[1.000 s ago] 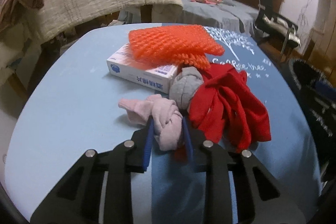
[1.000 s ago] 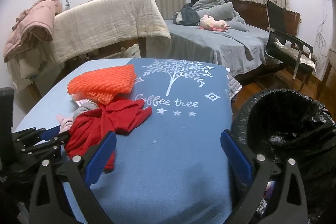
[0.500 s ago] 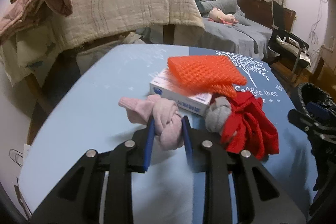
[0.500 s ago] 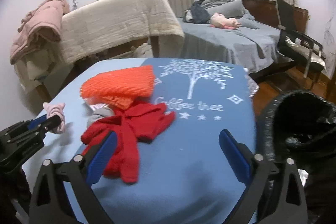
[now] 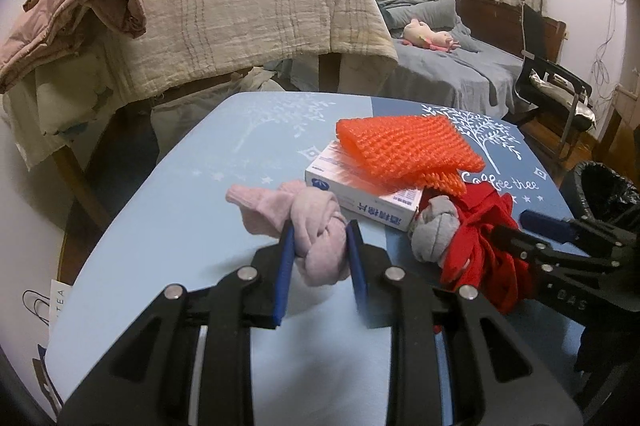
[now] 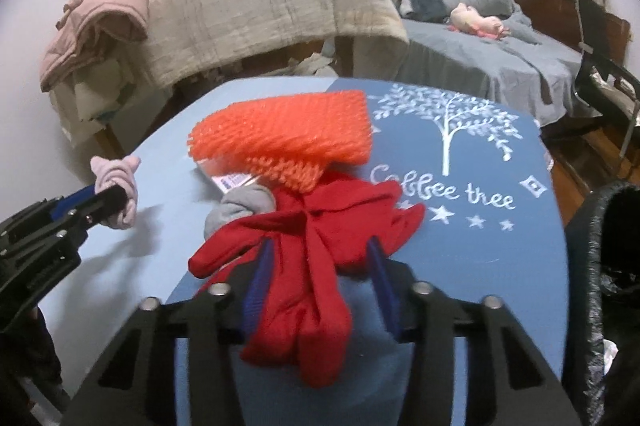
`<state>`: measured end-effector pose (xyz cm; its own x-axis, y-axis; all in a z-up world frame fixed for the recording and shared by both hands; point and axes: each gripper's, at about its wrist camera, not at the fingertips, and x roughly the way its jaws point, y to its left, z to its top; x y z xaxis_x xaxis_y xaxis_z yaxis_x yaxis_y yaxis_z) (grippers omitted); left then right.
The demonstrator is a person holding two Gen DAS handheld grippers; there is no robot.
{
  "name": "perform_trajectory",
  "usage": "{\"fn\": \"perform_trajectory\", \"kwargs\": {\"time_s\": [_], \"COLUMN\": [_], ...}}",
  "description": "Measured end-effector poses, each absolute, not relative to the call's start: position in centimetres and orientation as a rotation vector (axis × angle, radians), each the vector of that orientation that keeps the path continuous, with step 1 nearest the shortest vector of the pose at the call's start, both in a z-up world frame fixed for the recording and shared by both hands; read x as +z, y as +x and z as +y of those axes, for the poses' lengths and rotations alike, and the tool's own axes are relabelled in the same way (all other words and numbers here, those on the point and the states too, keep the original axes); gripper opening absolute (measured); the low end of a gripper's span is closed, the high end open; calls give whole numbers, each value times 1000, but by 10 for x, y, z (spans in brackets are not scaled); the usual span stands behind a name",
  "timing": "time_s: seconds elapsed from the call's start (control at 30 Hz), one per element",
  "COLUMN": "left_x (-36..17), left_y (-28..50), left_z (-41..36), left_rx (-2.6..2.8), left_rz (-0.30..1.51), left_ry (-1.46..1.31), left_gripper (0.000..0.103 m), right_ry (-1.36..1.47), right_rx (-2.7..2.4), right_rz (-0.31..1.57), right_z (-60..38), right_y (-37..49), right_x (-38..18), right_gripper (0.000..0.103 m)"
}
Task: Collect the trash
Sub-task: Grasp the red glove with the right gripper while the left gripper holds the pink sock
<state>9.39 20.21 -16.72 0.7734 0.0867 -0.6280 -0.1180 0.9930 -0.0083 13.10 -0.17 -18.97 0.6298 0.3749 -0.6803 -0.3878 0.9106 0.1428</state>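
Bin [image 5: 608, 186] shows clearer in your left view; left gripper [image 5: 320, 246] clamps pink sock [image 5: 316, 226], right gripper [image 6: 320, 266] closing around red cloth [image 6: 316, 246].

Dim indoor light, fisheye-warped edges, slight blur.
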Motion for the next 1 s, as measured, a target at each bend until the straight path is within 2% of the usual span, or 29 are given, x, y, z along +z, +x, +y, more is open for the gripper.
{"fn": "perform_trajectory", "kwargs": {"time_s": [0.17,0.23,1.0], "left_x": [-166,-165,-131], "left_y": [94,94,80], "left_z": [202,200,146], "left_rx": [106,101,2], "left_rz": [678,677,614], "left_ry": [-46,-41,7], "left_gripper": [25,25,25], "right_ry": [-7,-6,92], "right_rx": [474,488,465], "right_rz": [815,815,638], "right_z": [-1,-2,-66], "right_y": [132,131,91], "right_x": [-197,-196,-108], "right_gripper": [12,7,6]}}
